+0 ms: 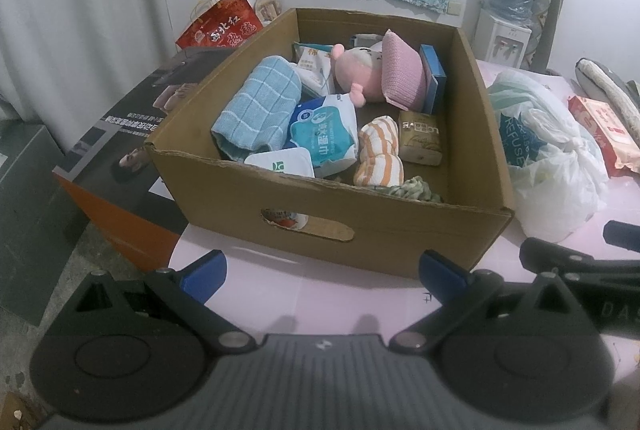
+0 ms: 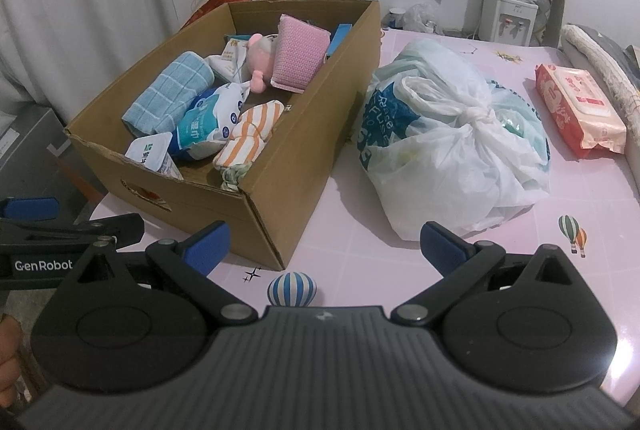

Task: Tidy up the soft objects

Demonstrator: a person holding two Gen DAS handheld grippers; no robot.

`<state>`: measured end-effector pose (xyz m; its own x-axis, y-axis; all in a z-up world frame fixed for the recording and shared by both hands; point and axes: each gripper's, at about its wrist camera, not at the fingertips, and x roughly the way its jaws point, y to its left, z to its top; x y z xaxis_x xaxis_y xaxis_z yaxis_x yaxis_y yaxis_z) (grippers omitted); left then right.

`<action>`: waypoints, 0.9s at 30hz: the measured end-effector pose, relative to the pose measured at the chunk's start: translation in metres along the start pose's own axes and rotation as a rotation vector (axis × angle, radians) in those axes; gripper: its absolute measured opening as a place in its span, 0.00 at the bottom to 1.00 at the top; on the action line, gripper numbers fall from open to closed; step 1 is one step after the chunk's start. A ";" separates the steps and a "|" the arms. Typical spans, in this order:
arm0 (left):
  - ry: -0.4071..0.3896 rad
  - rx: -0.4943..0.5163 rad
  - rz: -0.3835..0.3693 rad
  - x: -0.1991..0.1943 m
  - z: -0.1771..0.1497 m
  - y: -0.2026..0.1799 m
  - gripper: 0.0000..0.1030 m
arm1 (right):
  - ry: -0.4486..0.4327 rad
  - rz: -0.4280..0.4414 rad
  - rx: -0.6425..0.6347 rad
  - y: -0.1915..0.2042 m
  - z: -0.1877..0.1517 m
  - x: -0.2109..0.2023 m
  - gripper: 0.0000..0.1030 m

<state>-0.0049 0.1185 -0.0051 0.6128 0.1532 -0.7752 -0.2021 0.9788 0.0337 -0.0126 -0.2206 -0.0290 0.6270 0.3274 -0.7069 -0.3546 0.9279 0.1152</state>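
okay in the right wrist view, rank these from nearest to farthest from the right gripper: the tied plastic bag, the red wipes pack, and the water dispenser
1. Tied plastic bag, just ahead of the right gripper, on the table.
2. Red wipes pack, farther back, far right.
3. Water dispenser, against the back wall.

The left wrist view looks forward and slightly down, close to the near wall of the cardboard box (image 1: 328, 214). The right wrist view sits further right, facing the box corner (image 2: 256, 214). Both views share the box, plastic bag (image 1: 556, 166) and pink worktop (image 2: 400, 270).
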 end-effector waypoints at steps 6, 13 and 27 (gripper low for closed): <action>-0.001 0.000 0.001 0.000 0.000 0.000 1.00 | -0.001 0.001 -0.002 0.000 0.001 0.000 0.99; -0.003 0.000 0.003 -0.001 0.001 0.000 1.00 | -0.003 0.001 -0.003 0.001 0.002 -0.001 0.99; -0.005 0.002 0.005 -0.003 0.002 0.001 1.00 | -0.005 0.002 -0.005 0.002 0.004 -0.002 0.99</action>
<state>-0.0054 0.1188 -0.0021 0.6153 0.1584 -0.7722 -0.2037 0.9783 0.0383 -0.0119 -0.2189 -0.0250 0.6297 0.3305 -0.7030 -0.3594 0.9263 0.1136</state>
